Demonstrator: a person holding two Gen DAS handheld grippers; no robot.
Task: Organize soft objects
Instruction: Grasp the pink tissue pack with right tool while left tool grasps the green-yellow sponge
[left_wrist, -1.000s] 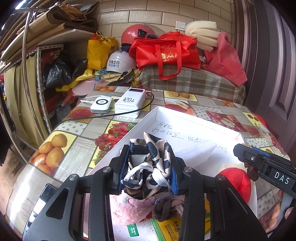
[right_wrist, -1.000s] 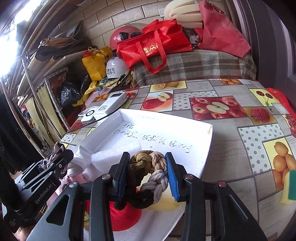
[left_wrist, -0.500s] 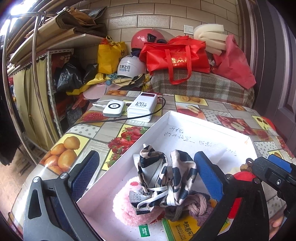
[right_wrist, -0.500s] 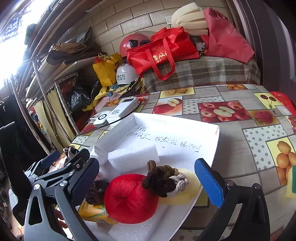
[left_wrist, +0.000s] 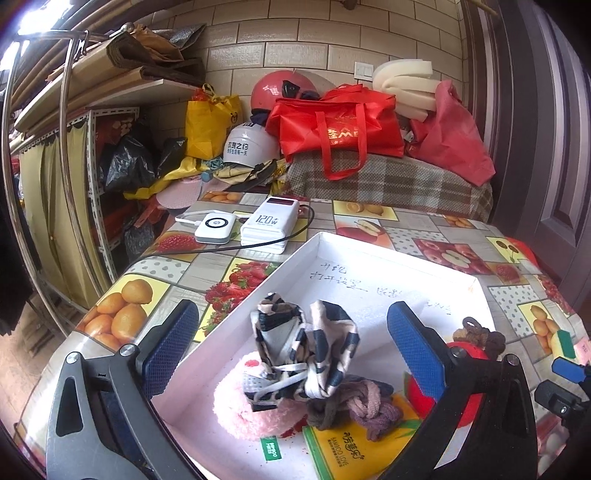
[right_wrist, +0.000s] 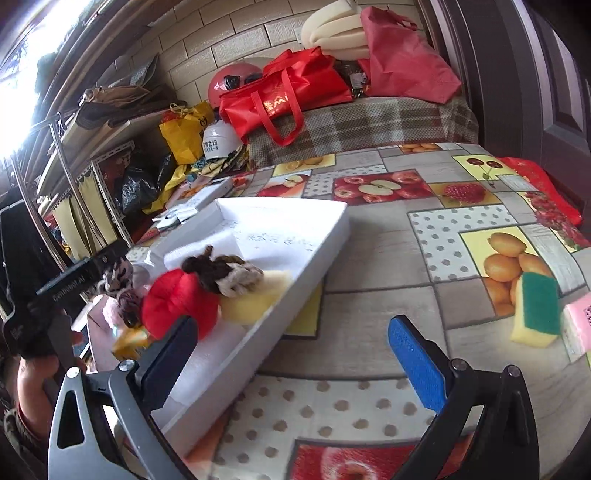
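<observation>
Both drops done: my left gripper (left_wrist: 291, 347) jaws apart over patterned scrunchie (left_wrist: 303, 350) in white tray (left_wrist: 236, 317); right gripper (right_wrist: 295, 358) apart, empty. Next: swing right toward sponge (right_wrist: 537, 308), right edge of frame.

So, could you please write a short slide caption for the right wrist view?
Open right gripper above the fruit-print tablecloth, beside the white box of soft objects; a green-and-yellow sponge lies outside it.
</observation>
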